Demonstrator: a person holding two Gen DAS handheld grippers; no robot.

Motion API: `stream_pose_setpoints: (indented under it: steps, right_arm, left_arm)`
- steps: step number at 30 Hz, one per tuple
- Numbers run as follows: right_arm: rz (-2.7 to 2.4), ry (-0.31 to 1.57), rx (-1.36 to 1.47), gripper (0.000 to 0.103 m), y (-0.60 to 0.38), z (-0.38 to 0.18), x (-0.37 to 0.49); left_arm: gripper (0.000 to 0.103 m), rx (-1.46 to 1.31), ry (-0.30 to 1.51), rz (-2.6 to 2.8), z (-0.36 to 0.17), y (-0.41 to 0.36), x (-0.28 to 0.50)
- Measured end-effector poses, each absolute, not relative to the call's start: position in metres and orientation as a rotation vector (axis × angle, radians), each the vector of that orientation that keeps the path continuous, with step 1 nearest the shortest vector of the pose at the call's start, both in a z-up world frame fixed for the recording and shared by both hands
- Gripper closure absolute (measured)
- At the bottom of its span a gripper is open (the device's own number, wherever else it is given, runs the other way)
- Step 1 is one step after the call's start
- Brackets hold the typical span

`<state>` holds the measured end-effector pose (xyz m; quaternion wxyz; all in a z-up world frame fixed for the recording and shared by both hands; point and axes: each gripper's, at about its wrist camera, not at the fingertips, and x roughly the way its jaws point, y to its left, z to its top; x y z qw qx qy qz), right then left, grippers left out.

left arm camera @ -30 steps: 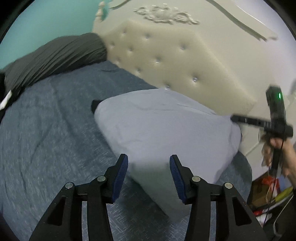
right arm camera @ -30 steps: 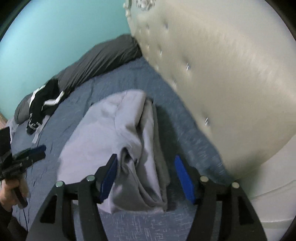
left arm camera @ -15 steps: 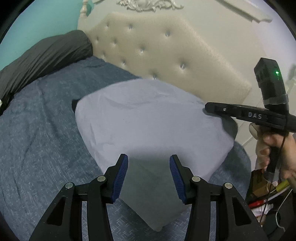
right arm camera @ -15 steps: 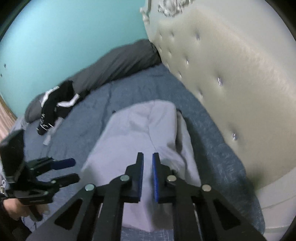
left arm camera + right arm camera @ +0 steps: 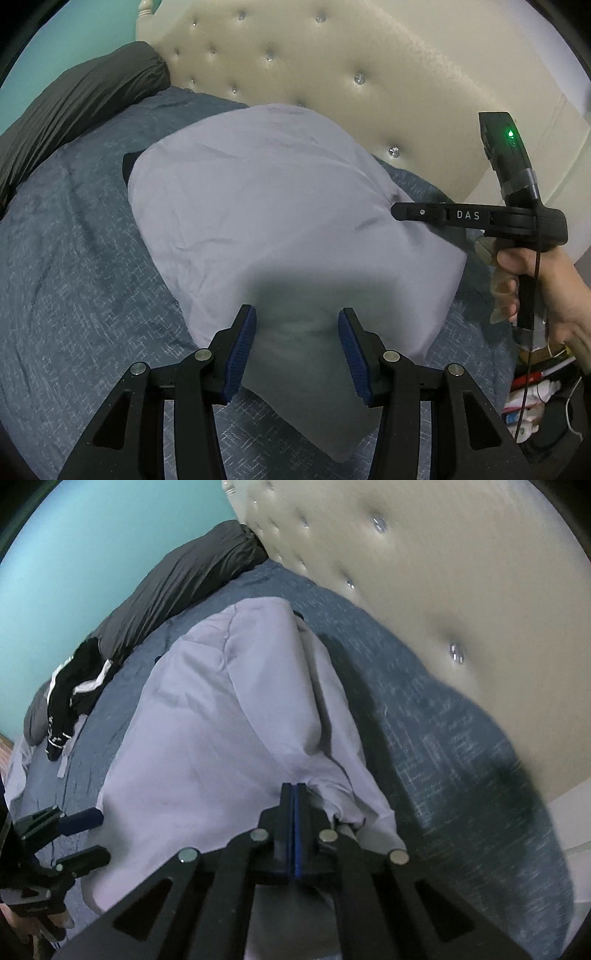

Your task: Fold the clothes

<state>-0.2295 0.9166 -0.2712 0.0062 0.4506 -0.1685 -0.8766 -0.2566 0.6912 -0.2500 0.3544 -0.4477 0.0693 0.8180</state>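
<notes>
- A dark grey pillow (image 5: 74, 99) lies along the far left of the bed, with a black garment with white stripes (image 5: 72, 686) bunched against it; the cream tufted headboard (image 5: 332, 74) runs just past the far edge of the shirt.
- The lavender shirt (image 5: 277, 206) lies on the blue bedspread (image 5: 74, 277) — bare bedspread to its left and near side, only a narrow strip between it and the headboard.
- My left gripper (image 5: 297, 347) hangs over the shirt's near edge, fingers spread wide, holding nothing.
- My right gripper (image 5: 293, 812), in my hand (image 5: 535, 288), has its pads pressed together — pinching a raised fold at the shirt's right edge.
</notes>
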Motion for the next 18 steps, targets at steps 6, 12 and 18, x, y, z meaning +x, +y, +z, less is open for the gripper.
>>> stream_pose_setpoints:
  steps: [6,12,18]
  right_arm:
    - [-2.744,-0.523,1.399,0.103,0.916,-0.284,-0.228]
    - [-2.776,-0.533,1.363,0.103,0.914,-0.269,-0.228]
    - [-2.898,-0.494,1.191,0.103,0.921,-0.224,-0.202]
  left_arm:
    - [0.053,-1.165,0.208,2.109,-0.26,0.699,-0.255]
    - [0.054,-1.163,0.206,2.112,-0.25,0.697,-0.254]
    - [0.054,-1.099,0.209,2.124,-0.231,0.692,-0.243]
